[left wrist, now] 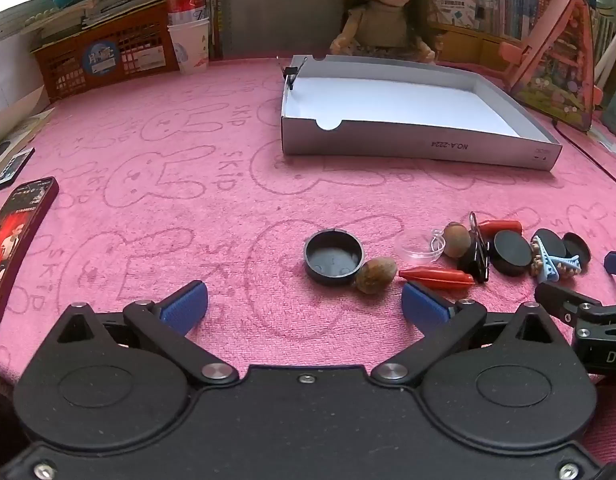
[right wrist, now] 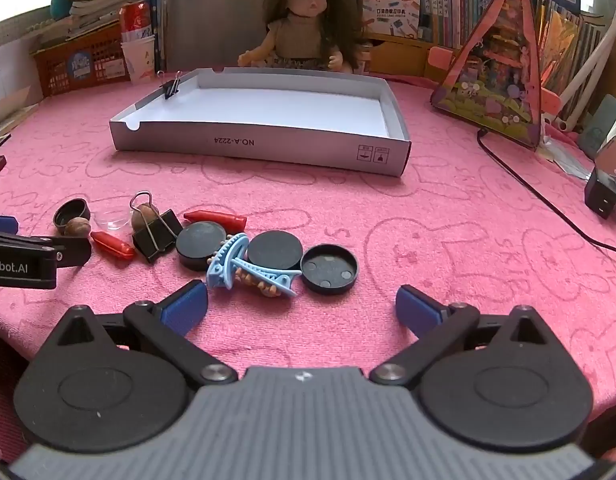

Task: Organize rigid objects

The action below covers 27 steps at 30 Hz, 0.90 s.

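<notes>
Caps, nuts and clips sit piled near the towel's front edge, tray bare; both grippers gape wide, holding nothing. I'd grab outliers first.

The right hand-held gripper, jaws apart, hovers near a blue hair clip and black caps.

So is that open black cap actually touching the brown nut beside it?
Touching: in the left wrist view the nut sits against the black cap rim, no pink showing between.
</notes>
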Each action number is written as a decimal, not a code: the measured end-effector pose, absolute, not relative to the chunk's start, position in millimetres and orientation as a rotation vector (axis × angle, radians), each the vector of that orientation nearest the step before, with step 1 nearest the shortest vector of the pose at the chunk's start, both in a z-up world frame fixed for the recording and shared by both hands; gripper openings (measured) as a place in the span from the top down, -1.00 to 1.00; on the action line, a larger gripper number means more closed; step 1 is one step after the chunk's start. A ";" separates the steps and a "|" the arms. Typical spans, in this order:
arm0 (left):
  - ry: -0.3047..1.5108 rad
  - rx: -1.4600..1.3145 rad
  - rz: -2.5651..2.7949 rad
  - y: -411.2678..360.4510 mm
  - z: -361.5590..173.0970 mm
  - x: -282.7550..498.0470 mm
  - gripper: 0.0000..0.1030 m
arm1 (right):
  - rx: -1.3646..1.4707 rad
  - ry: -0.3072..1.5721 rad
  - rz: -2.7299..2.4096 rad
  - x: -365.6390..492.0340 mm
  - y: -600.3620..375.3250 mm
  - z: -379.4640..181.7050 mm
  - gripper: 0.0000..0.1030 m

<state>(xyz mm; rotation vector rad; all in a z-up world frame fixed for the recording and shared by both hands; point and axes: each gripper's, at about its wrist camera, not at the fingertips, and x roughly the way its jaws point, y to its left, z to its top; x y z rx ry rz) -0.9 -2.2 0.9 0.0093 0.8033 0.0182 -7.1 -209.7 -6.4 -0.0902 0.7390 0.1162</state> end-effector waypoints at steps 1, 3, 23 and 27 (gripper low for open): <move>0.803 0.010 0.018 -2.4 0.9 -1.0 -1.00 | -0.089 0.741 0.115 -6.6 -209.2 -5.9 -1.00; 0.803 0.008 0.019 -2.2 0.8 -0.9 -1.00 | -0.087 0.742 0.114 -6.2 -209.7 -6.0 -1.00; 0.802 0.005 0.024 -1.2 2.2 -1.3 -1.00 | -0.088 0.738 0.109 -6.9 -210.0 -5.2 -1.00; 0.802 0.005 0.024 -1.4 2.0 -1.3 -1.00 | -0.083 0.740 0.108 -7.0 -210.7 -4.9 -1.00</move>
